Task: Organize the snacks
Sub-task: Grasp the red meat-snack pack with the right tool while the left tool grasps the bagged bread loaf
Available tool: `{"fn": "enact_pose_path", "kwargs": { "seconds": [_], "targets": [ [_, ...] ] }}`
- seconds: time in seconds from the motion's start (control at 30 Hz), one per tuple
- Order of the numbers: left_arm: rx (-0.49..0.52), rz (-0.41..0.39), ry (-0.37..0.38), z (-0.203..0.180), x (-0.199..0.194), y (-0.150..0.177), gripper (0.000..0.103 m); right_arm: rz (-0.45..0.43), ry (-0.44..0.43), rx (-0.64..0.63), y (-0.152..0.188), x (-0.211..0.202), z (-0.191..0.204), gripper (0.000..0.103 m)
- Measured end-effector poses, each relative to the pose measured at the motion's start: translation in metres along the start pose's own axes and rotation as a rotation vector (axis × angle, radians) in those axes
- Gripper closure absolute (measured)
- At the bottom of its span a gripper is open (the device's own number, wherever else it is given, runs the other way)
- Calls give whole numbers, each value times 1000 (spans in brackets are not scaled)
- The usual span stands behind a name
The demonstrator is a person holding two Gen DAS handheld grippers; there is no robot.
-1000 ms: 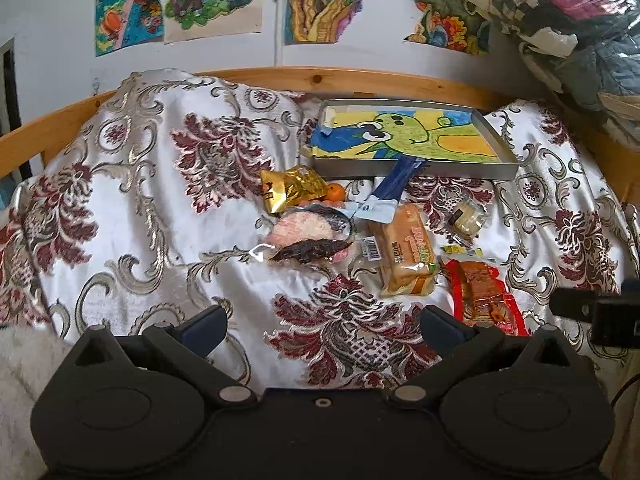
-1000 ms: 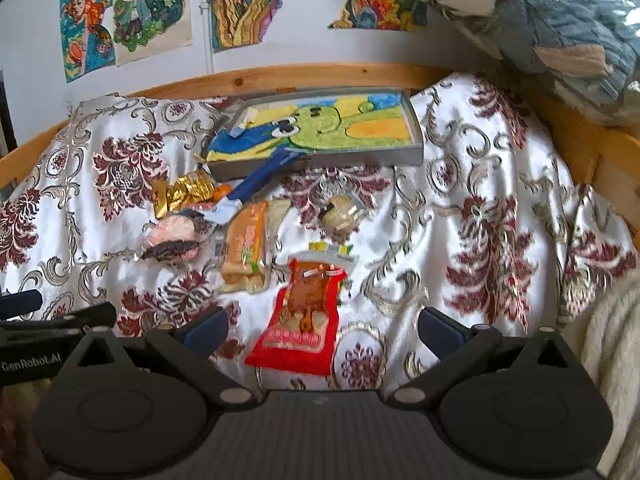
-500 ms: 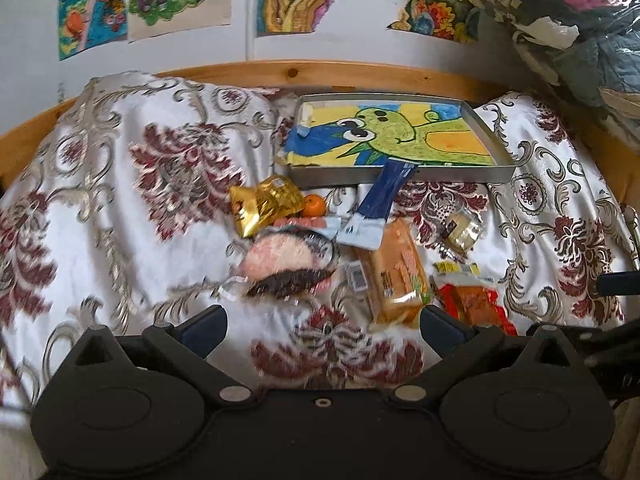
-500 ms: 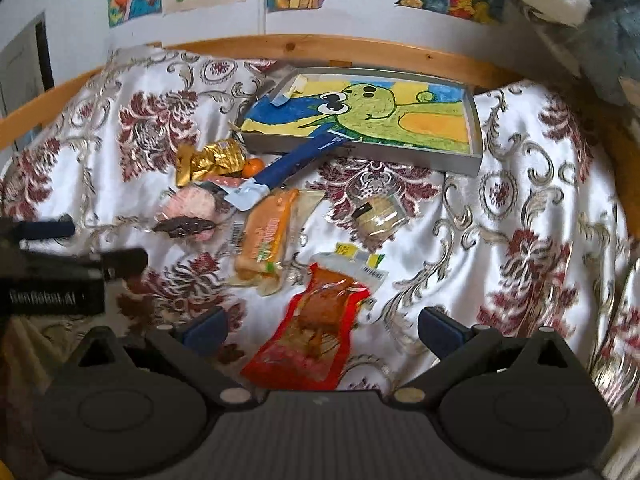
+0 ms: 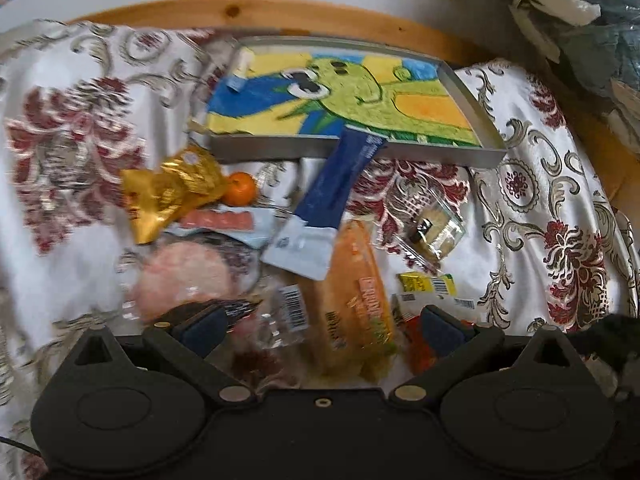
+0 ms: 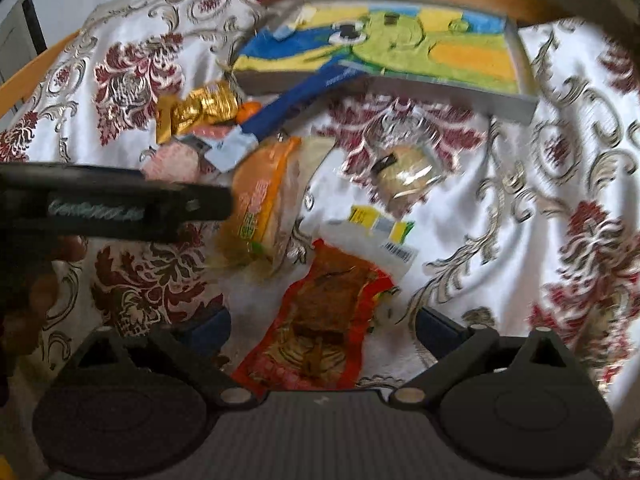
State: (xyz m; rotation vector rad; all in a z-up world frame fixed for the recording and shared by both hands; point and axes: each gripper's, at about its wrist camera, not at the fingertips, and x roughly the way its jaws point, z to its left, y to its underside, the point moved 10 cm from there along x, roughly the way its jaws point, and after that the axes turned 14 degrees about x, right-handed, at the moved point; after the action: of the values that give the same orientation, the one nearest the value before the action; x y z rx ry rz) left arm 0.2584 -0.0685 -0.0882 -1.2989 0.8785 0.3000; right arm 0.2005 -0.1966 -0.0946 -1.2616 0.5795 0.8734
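Snack packets lie in a heap on a flowered bedspread, in front of a grey tray (image 5: 352, 152) lined with a green cartoon drawing. My left gripper (image 5: 322, 326) is open and low over an orange bread packet (image 5: 356, 292), which lies between its fingers. A blue-and-white packet (image 5: 340, 196) leans on the tray rim. My right gripper (image 6: 322, 330) is open, with a red snack packet (image 6: 324, 320) between its fingers. The bread packet (image 6: 260, 208) lies just beyond, and the left gripper's body (image 6: 116, 208) crosses the left of that view.
A gold packet (image 5: 172, 196), a small orange fruit (image 5: 240, 188), a pink round snack (image 5: 184, 276) and a clear-wrapped snack (image 5: 436, 232) lie around the heap. A wooden bed rail (image 5: 280, 12) runs behind the tray. Bundled bedding (image 5: 592, 24) is stacked at the far right.
Both grippers have moved forward and down toward the snack heap, so the packets look larger and closer. The left gripper now reaches into the right wrist view. Both stay open.
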Motion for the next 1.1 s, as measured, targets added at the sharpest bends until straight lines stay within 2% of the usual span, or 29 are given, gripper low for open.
{"fn": "enact_pose_path", "kwargs": {
  "seconds": [0.3,0.47,0.57,0.67,0.73,1.0,1.1],
  "targets": [
    [1,9,117,-12,36,2,1,93,27,65,4,30,-10,18],
    [-34,25,131,-8,50,2,11,99,43,85,4,35,-15,32],
    [-41,36,142,-8,53,4,21,96,36,99,3,35,-15,40],
    [-55,48,153,-8,55,7,30,91,34,108,1,34,-16,43],
    [-64,51,162,-8,55,8,39,87,34,115,1,32,-17,45],
    [-53,50,161,-11,61,6,41,92,9,184,-3,36,-21,45],
    [-64,52,156,-9,65,6,46,85,6,195,-4,35,-22,50]
  ]
}}
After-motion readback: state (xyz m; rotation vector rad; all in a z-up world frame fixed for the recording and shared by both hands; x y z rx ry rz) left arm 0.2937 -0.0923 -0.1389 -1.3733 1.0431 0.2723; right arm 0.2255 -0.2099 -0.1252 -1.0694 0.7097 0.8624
